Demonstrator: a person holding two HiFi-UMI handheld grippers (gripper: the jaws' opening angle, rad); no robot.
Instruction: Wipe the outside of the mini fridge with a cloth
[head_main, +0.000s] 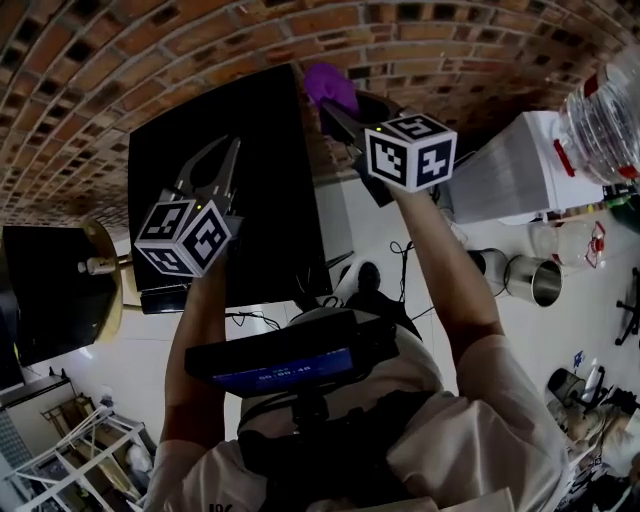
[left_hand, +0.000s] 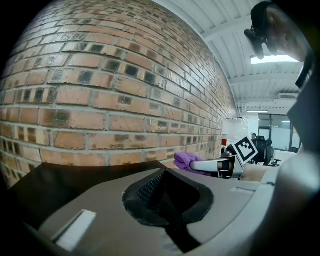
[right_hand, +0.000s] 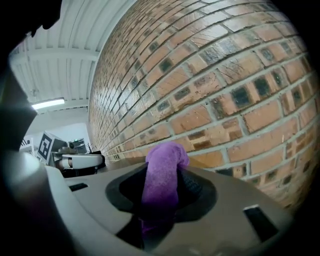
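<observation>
Behind, a brick wall (head_main: 200, 60) backs the black mini fridge (head_main: 265, 200); a white unit (head_main: 520, 170) and steel cups (head_main: 535, 280) stand to its right. The left tool (head_main: 230, 150) is closed and empty over the fridge top. The right tool (head_main: 326, 106) clamps the purple cloth (head_main: 330, 85) at the fridge's far right corner.

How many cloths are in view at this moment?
1. The fuzzy purple cloth is pinched in the jaws of the right gripper, beside the far right corner of the black mini fridge, near the brick wall. No other shows, though one could lie hidden.
</observation>
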